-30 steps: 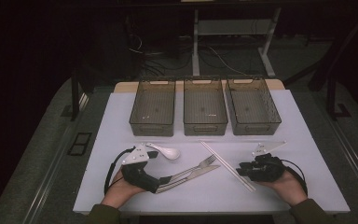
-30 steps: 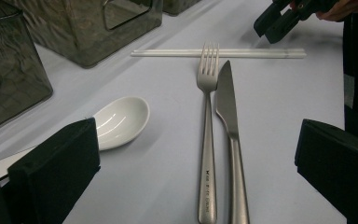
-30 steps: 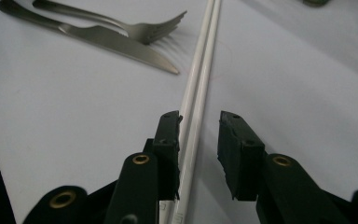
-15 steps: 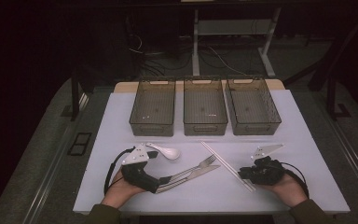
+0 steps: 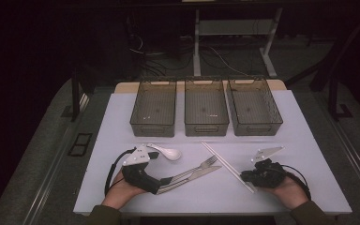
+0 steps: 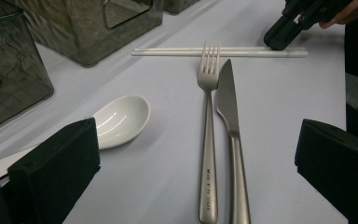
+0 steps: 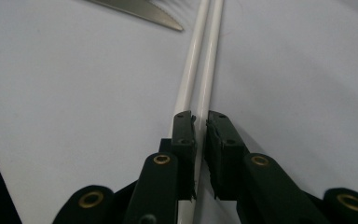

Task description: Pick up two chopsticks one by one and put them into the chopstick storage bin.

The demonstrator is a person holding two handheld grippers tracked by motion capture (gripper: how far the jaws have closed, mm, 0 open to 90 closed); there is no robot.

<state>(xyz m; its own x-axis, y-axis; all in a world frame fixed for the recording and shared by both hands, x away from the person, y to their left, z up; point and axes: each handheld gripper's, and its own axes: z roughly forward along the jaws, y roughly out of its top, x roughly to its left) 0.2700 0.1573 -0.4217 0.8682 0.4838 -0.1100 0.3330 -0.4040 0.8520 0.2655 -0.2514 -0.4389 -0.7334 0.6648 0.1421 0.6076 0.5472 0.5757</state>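
A pair of white chopsticks (image 5: 225,161) lies slantwise on the white table (image 5: 304,150). My right gripper (image 5: 244,176) sits at their near end. In the right gripper view its jaws (image 7: 201,119) are almost together, and a white sliver of the chopsticks (image 7: 205,56) shows in the narrow gap. A fork (image 5: 201,165) and a knife (image 5: 208,172) lie side by side. My left gripper (image 5: 166,182) is at their handles. It stands wide open (image 6: 196,140), with the fork (image 6: 208,140) and the knife (image 6: 230,116) between its jaws, untouched. A white spoon (image 5: 168,152) lies beside it.
Three dark see-through baskets stand in a row at the back: left (image 5: 152,126), middle (image 5: 206,125) and right (image 5: 258,126). Bare table lies right of the chopsticks and along the front edge. The left gripper view shows the right gripper (image 6: 284,35) on the chopsticks' far end.
My right gripper has slid a little left and down onto the near end of the chopsticks. The left gripper and the cutlery have stayed put.
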